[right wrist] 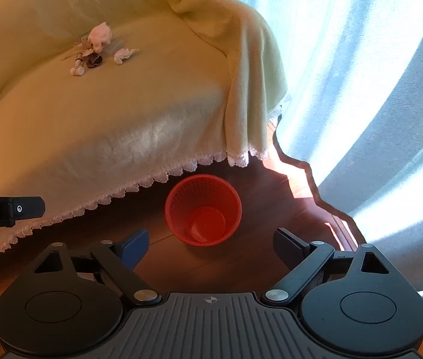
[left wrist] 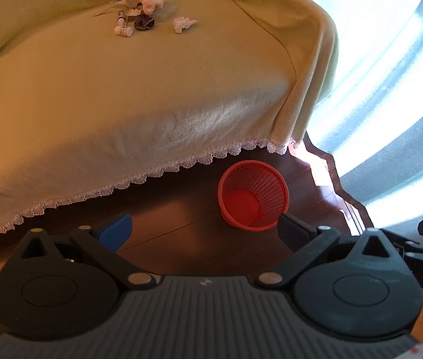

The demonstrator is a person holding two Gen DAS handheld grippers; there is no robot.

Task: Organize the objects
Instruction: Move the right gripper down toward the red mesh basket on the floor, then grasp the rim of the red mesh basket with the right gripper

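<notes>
- Left gripper [left wrist: 205,233]: jaws wide, empty.
- Right gripper [right wrist: 210,246]: jaws wide, empty.
- Bin [right wrist: 203,209] on floor, at 12 o'clock.
- Clutter [left wrist: 148,9] on sofa [left wrist: 91,95], at 11 o'clock.

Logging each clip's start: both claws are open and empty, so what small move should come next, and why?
Probably reach the right claw forward toward the crumpled tissue on the sofa cover: the clutter lies far off, and the red mesh basket below stands empty.

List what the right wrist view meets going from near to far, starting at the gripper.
Right gripper → red basket on the floor → lace hem of the sofa cover → white bottle → crumpled tissue → larger white wad.
</notes>
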